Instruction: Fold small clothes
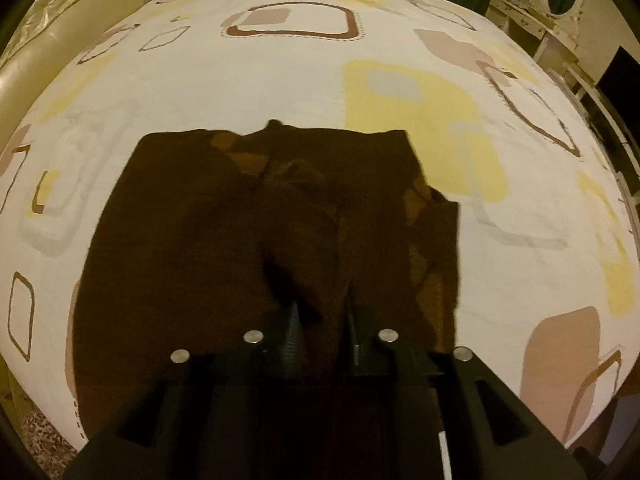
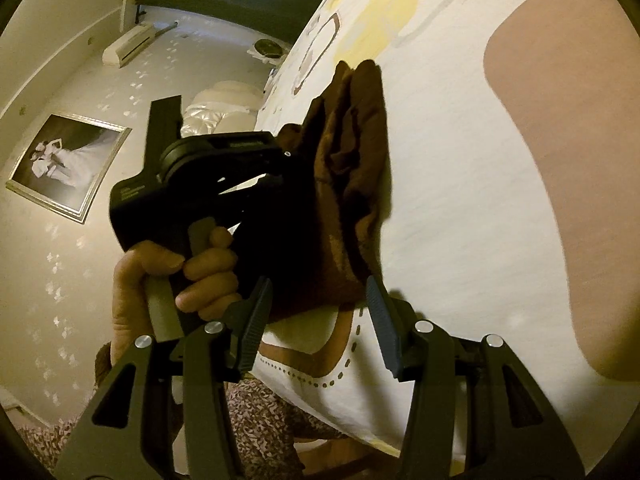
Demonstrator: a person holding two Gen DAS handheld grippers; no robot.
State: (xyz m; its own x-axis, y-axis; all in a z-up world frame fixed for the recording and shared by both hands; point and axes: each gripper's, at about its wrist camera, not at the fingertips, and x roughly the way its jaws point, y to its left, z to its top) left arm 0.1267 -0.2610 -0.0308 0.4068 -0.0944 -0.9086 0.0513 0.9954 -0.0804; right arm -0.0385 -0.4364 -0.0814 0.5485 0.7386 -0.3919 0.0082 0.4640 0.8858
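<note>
The dark brown garment (image 1: 248,232) lies on the patterned bedsheet (image 1: 248,76). A fold of it rises between the left gripper (image 1: 320,320) fingers, at six o'clock in the left wrist view; whether they pinch it, I cannot tell. The right gripper (image 2: 318,320) gapes empty, the garment at twelve o'clock.

From my left wrist camera I look steeply down on the bed sheet (image 1: 280,80), white with brown, yellow and beige rounded squares. A dark brown garment (image 1: 192,240) lies spread near the sheet's near edge, rumpled along its middle and right side. My left gripper (image 1: 322,320) sits at the garment's near edge, its jaws narrowly apart with a ridge of the brown cloth between them. I cannot tell whether the pads press it.
</note>
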